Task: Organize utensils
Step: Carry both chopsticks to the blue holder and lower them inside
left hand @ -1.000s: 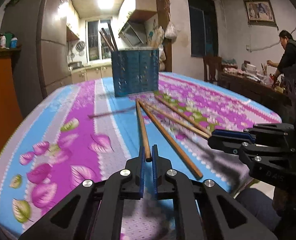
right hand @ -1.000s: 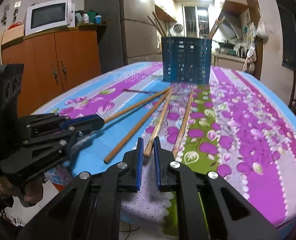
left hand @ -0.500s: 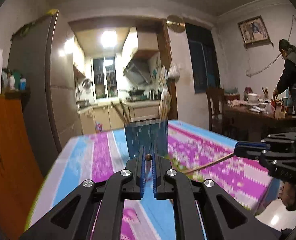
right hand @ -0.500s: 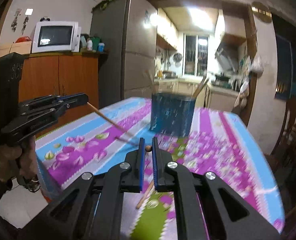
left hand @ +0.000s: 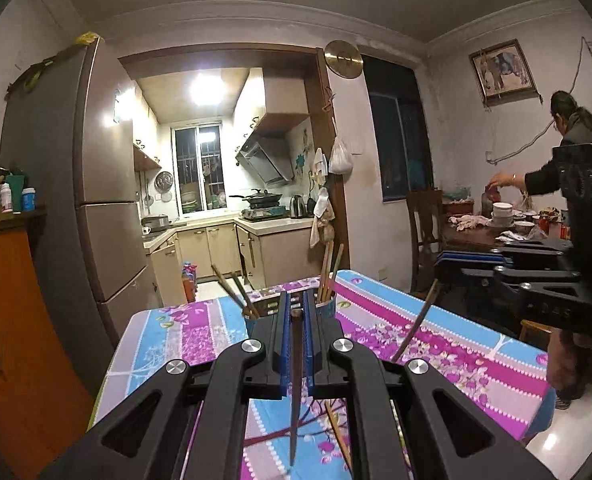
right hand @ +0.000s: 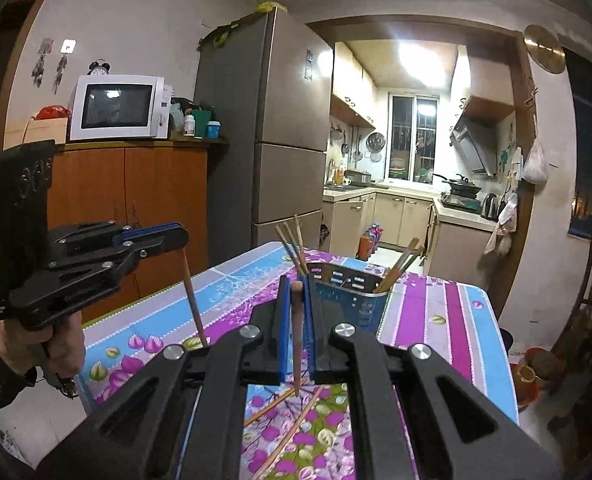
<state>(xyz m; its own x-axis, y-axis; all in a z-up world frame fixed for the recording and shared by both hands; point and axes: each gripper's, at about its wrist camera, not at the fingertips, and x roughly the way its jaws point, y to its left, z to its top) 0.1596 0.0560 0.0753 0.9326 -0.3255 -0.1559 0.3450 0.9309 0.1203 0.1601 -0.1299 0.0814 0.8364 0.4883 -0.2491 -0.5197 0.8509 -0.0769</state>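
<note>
Both tools are gripping: the left gripper (left hand: 295,312) is clamping one chopstick (left hand: 295,384), the right gripper (right hand: 296,292) is clamping another chopstick (right hand: 297,344), each hanging below its jaws. The blue holder (right hand: 352,300), standing just ahead, is already carrying several sticks. Loose chopsticks (right hand: 292,428) are lying on the table (right hand: 456,320) beneath, awaiting collection. Nothing is obstructing the approach.
</note>
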